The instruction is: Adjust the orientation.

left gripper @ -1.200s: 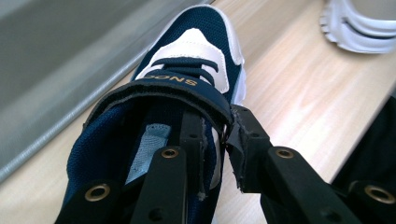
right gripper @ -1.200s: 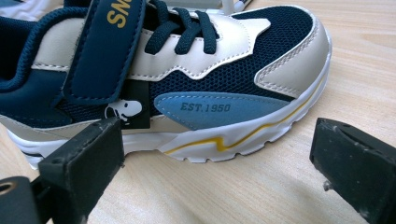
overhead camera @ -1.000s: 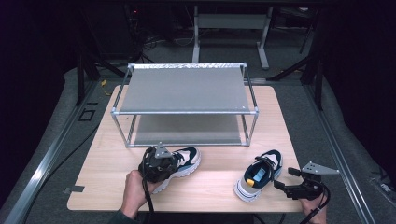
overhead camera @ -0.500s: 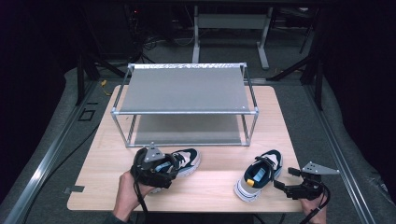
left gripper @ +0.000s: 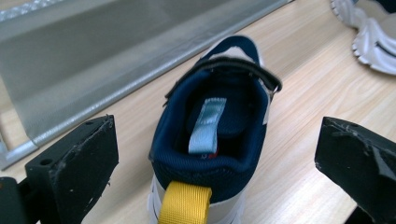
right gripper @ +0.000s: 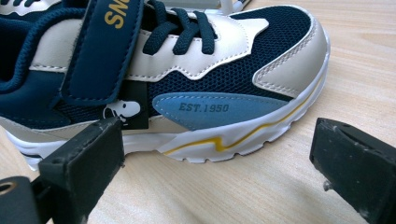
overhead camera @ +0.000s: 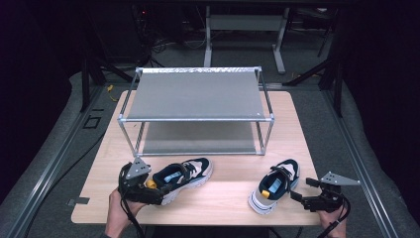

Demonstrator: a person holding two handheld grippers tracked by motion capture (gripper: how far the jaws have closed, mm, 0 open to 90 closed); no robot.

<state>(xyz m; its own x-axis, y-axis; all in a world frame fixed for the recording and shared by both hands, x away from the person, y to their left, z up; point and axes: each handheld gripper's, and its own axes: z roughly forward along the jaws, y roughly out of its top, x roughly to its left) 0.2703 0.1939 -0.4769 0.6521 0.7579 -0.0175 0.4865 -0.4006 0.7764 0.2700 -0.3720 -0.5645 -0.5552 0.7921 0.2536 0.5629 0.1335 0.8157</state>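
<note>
My left claw [overhead camera: 157, 192], lower left, has just opened wide, freeing the left sneaker [overhead camera: 184, 177]'s heel; my right claw [overhead camera: 300, 194] gapes beside the right sneaker [overhead camera: 275, 191], ready to grab.

Two sneakers [overhead camera: 184, 177] lie before the shoe rack [overhead camera: 195, 94].

The table [overhead camera: 228, 196] was evenly and brightly lit from above, while the room around it lay almost black. Shadows under the rack [overhead camera: 195, 94] and the shoes [overhead camera: 185, 176] were soft and short. The high view was slightly soft overall. Both gripper views were sharp on the shoes, with the near black jaws a little blurred and the wood grain mildly stretched toward the edges. No strong glare showed.
</note>
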